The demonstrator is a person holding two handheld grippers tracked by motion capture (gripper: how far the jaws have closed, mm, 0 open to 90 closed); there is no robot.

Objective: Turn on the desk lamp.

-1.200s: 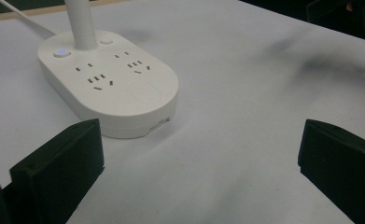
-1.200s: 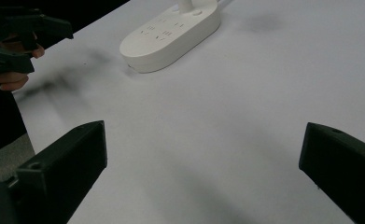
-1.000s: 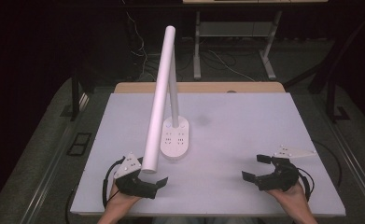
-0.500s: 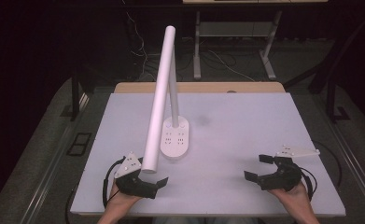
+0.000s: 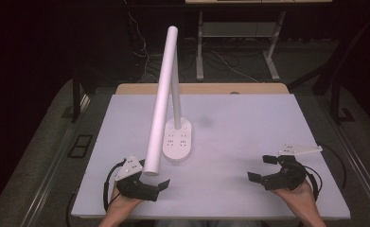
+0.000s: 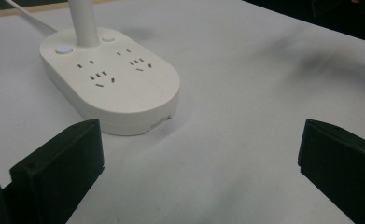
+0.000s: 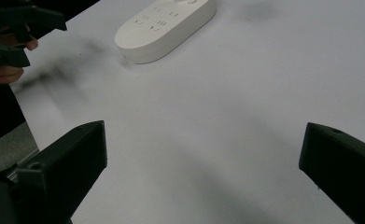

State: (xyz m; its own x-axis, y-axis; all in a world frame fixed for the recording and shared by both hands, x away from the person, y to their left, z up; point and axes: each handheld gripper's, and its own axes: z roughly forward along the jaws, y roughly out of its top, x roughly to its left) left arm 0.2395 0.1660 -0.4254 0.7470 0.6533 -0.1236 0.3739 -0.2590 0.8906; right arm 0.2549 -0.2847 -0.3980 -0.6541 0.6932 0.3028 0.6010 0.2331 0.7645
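Observation:
A white desk lamp stands on the white table top (image 5: pixel 249 123). Its oval socket base (image 5: pixel 177 139) carries a thin stem, and its long tube head (image 5: pixel 161 104) slopes down toward the front left. My left gripper (image 5: pixel 155 180) rests near the front edge, just below the tube's lower end, open and holding nothing. In the left gripper view the base (image 6: pixel 110 88) lies just ahead of the left gripper (image 6: pixel 199 186), with a blue-lit button (image 6: pixel 62 48) beside the stem (image 6: pixel 83 21). My right gripper (image 5: pixel 262 168) sits open at the front right, far from the base (image 7: pixel 166 28).
A wooden strip (image 5: pixel 206 88) borders the table's far edge, with desk legs and cables on the dark floor beyond. The right gripper view catches the other hand and left gripper (image 7: pixel 12 32) at its top left. Faint grey smudges mark the table surface (image 7: pixel 59 77).
The right gripper has drifted very slightly to the right. The left gripper and the lamp have stayed where they were.

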